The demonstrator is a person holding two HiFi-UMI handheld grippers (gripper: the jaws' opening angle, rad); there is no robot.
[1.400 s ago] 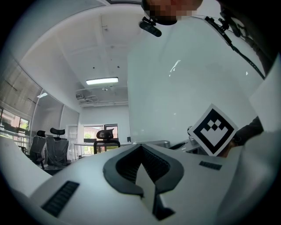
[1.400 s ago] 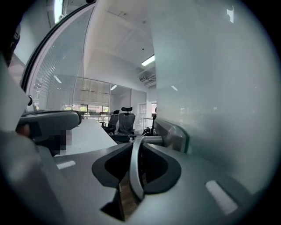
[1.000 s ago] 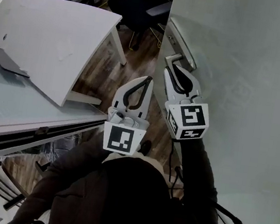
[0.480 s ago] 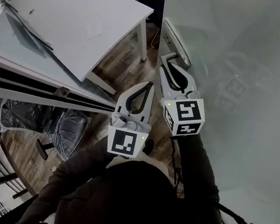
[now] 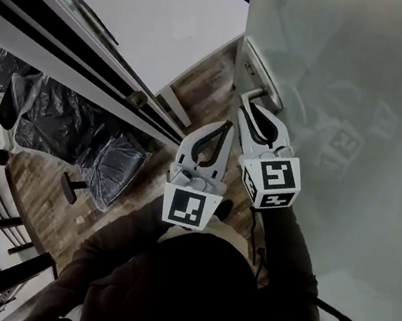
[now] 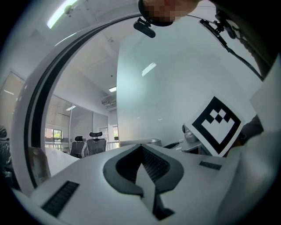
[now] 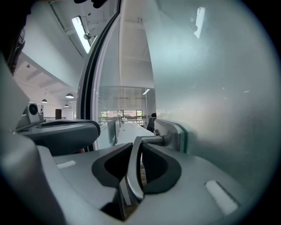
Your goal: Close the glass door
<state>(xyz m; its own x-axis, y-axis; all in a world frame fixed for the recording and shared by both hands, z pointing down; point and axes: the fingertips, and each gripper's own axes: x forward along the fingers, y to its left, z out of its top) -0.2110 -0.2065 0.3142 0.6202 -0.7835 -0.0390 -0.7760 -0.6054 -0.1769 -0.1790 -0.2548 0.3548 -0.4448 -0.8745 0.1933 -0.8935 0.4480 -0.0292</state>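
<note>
The glass door [image 5: 363, 75] is seen at the right of the head view as a frosted pane. Its metal handle [image 5: 251, 95] sits at the pane's left edge, above the wooden floor [image 5: 196, 92].

The right gripper [image 5: 252, 105] is held forward out of a dark sleeve [image 5: 286, 243]. Its marker cube is turned up toward the camera and its tips are placed at the handle. In the right gripper view the door [image 7: 210, 79] fills the right side. The lever of the handle [image 7: 131, 171] is seen running down between the jaws of the right gripper [image 7: 135, 154]. The jaws are clamped on this lever, and a dark pad is pressed against it on each side.

The left gripper [image 5: 224, 128] is held just beside the right one, on its left, and is pointed forward. It is kept apart from the door and from the handle. In the left gripper view the jaws of the left gripper [image 6: 141, 149] are brought together at the tips. Nothing is held between them; only the hollow between the ribbed pads is seen.

A white table [image 5: 164, 8] and a black chair [image 5: 113, 169] are seen further left, well apart from both grippers.
</note>
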